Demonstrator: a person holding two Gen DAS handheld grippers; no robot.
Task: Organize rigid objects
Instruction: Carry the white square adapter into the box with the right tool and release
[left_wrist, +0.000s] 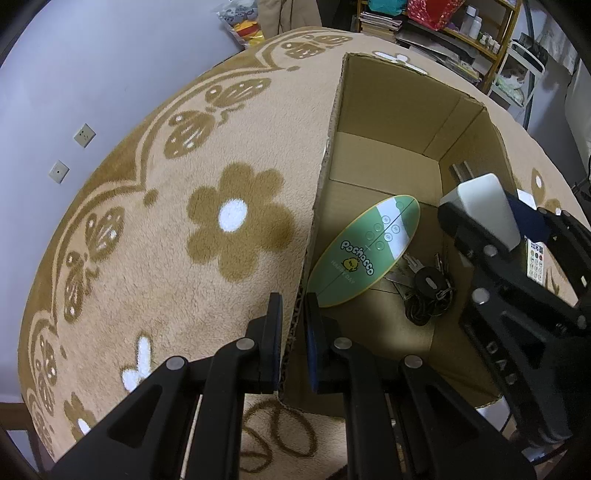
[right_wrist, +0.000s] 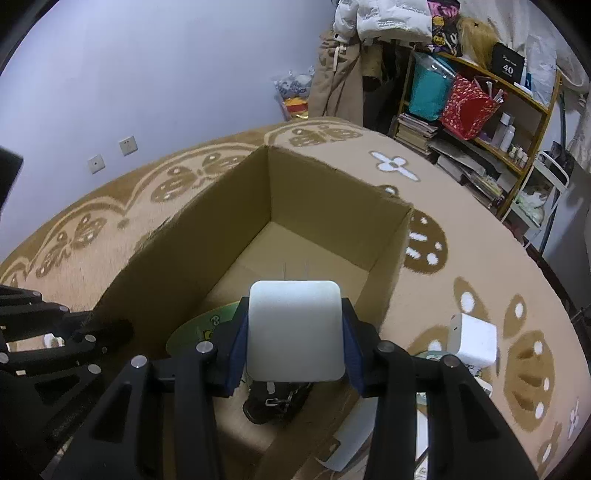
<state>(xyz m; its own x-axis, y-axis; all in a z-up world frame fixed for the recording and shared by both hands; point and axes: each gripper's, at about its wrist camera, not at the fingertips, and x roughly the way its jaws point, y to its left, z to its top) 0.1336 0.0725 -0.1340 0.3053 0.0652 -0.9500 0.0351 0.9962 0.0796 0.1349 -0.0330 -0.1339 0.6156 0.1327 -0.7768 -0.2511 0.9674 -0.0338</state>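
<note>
Left gripper (left_wrist: 293, 325) clamped on cardboard box (left_wrist: 388, 114) wall, right gripper (right_wrist: 295, 332) holding white charger (right_wrist: 295, 330), probably over the box.

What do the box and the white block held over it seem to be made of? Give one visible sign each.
Box: corrugated cardboard, matte brown; fluted edge shows at its rim.
White block: probably hard plastic, smooth, faintly glossy, rounded corners; two metal prongs suggest a charger.

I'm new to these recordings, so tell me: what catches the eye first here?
The white charger block, clamped in the right gripper above the open cardboard box. Next, the green oval card and the bunch of keys on the box floor. The left gripper pinches the box's near wall.
</note>
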